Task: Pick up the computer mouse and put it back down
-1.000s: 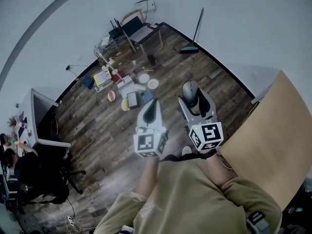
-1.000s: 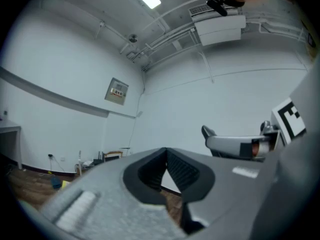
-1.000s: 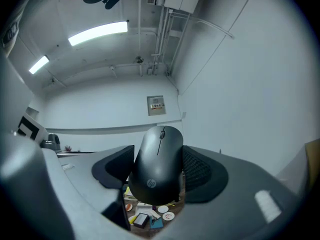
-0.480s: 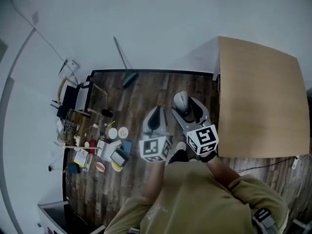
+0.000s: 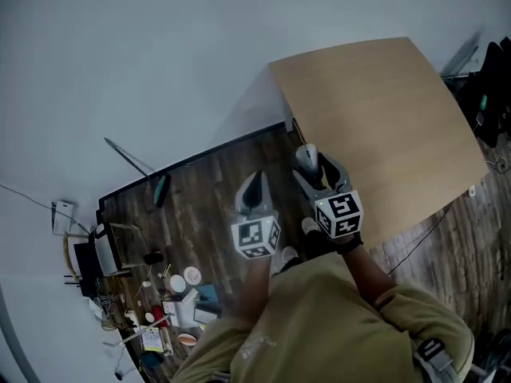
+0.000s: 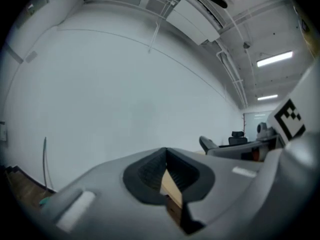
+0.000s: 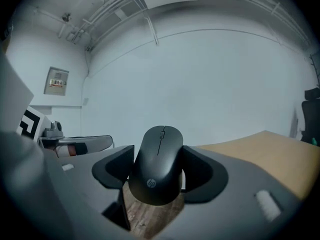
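Note:
A black computer mouse (image 7: 157, 164) sits upright between the pads of my right gripper (image 7: 156, 176), which is shut on its sides. In the head view the mouse (image 5: 307, 156) hangs at the near left edge of a tan wooden table (image 5: 383, 110), with the right gripper (image 5: 314, 168) just off that edge, over the floor. My left gripper (image 5: 253, 188) is beside it to the left, over the plank floor, shut with nothing in it. In the left gripper view its pads (image 6: 150, 171) meet and only a sliver of table shows behind them.
A white wall fills the far side of all views. A broom (image 5: 130, 160) leans on it. Clutter and a small stand (image 5: 172, 298) lie on the dark plank floor at lower left. Dark chairs (image 5: 491, 70) stand past the table's right edge.
The whole view has swung round: the table has come from the right edge to straight ahead. Both grippers travelled with it, the right one still holding the mouse, now at the table's edge.

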